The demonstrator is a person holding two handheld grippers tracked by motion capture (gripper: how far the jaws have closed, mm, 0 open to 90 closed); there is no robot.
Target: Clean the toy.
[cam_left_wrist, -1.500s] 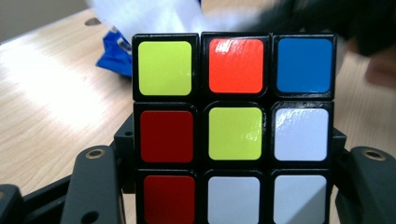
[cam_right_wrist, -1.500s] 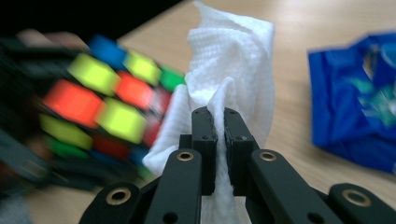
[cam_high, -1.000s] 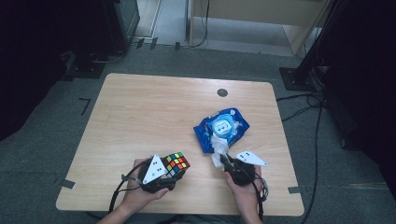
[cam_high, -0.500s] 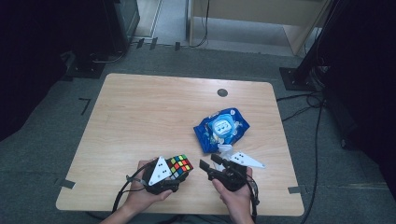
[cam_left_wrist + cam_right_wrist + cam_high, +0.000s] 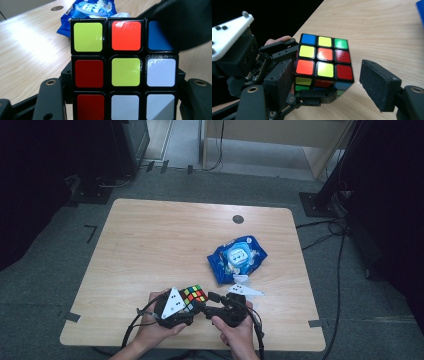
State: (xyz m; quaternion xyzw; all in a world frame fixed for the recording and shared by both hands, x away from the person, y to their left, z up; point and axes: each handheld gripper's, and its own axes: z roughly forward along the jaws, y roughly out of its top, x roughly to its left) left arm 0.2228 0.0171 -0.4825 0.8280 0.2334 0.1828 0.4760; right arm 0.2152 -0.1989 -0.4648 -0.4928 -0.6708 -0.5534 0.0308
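Where cables trail — wooden table point(image 5: 165, 240), grey floor point(image 5: 60, 270)

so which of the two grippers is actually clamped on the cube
The left gripper: its jaws sit tight against the cube's sides. The right gripper's jaws, just opening, stand apart around the cube without pressing.

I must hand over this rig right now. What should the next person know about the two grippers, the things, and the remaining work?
Left gripper: shut on the multicoloured plastic puzzle cube, held at the near edge of the light wooden table.
Right gripper: jaws have just been opening; the cube sits between them, pads apart from its sides.
Blue wet-wipes packet: lies on the table beyond the right gripper.
Done: cube lifted and held.
Left: probably close the right gripper on the cube and turn a layer.
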